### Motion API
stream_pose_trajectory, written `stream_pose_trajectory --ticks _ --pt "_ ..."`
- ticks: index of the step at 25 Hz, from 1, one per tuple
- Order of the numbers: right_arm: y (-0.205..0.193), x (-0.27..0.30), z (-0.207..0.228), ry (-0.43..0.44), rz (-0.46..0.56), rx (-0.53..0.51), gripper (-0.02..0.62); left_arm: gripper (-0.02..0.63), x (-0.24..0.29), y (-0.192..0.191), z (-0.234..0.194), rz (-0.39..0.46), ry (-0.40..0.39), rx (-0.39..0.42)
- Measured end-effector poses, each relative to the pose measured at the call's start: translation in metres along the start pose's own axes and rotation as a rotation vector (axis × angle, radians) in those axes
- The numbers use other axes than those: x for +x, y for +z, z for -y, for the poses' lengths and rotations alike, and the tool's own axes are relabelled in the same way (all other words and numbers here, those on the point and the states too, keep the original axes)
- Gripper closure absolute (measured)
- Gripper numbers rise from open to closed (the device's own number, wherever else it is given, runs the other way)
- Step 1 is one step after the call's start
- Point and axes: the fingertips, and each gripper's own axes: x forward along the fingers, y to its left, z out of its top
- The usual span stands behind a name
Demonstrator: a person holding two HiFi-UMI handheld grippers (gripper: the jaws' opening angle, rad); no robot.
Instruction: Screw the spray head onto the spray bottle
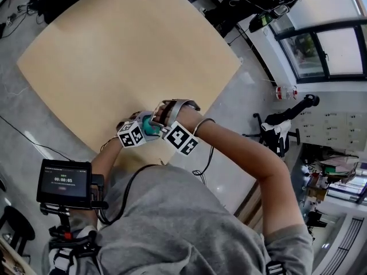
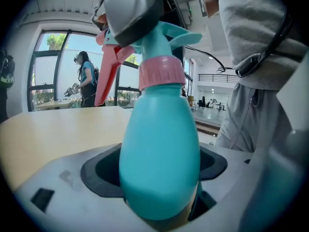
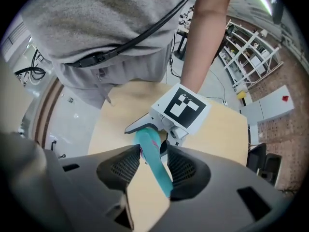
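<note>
Upright at the near edge of the pale wooden bench (image 1: 132, 56), lower centre: an egg-shaped teal plastic spray bottle (image 2: 161, 129), its body clamped by fingers of the left gripper (image 2: 157, 170), its pink-collared spray head (image 2: 169, 35) pinched from above by fingers of the right gripper (image 3: 154, 163).

Legible text stands on one item only. The handheld screen (image 1: 63, 180) at the lower left of the head view displays a timer that appears to read 00:00:05, in light digits on a dark field. The smaller line beneath the digits is too fine to read.

The left cube (image 1: 131, 134) and the right cube (image 1: 182, 138) carry black-and-white square markers, which are block patterns and not characters.

In the right gripper view, a grey cabinet (image 3: 270, 103) bears a small red mark (image 3: 285, 98), too small to read.
</note>
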Motion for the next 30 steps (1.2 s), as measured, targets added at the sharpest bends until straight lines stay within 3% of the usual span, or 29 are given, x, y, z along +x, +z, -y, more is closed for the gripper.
stream_pose_trajectory --ticks 7,11,13,17,22,27,30 --pt "0.011 -0.002 -0.014 0.095 0.013 -0.075 0.422 0.196 0.000 -0.002 0.011 -0.010 -0.078 0.033" --pt "0.010 0.008 -0.017 0.112 -0.004 -0.008 0.460 0.196 0.003 -0.003 0.015 -0.015 -0.102 0.040" --pt "0.009 0.009 -0.014 0.133 0.001 0.142 0.462 0.196 0.003 -0.002 0.014 -0.011 -0.100 0.034" --pt "0.004 0.008 -0.008 0.160 0.028 0.613 0.463 0.195 0.004 0.000 0.010 0.010 -0.053 -0.008" --pt "-0.008 0.004 -0.007 -0.003 -0.119 1.154 0.463 0.195 0.006 0.007 -0.001 0.051 0.108 -0.089" --pt "-0.017 0.003 -0.005 -0.180 -0.213 1.295 0.463 0.195 0.000 0.009 -0.021 0.071 0.404 -0.222" --pt "-0.017 0.004 -0.004 -0.222 -0.217 1.316 0.462 0.195 -0.005 0.007 -0.028 0.071 0.507 -0.272"
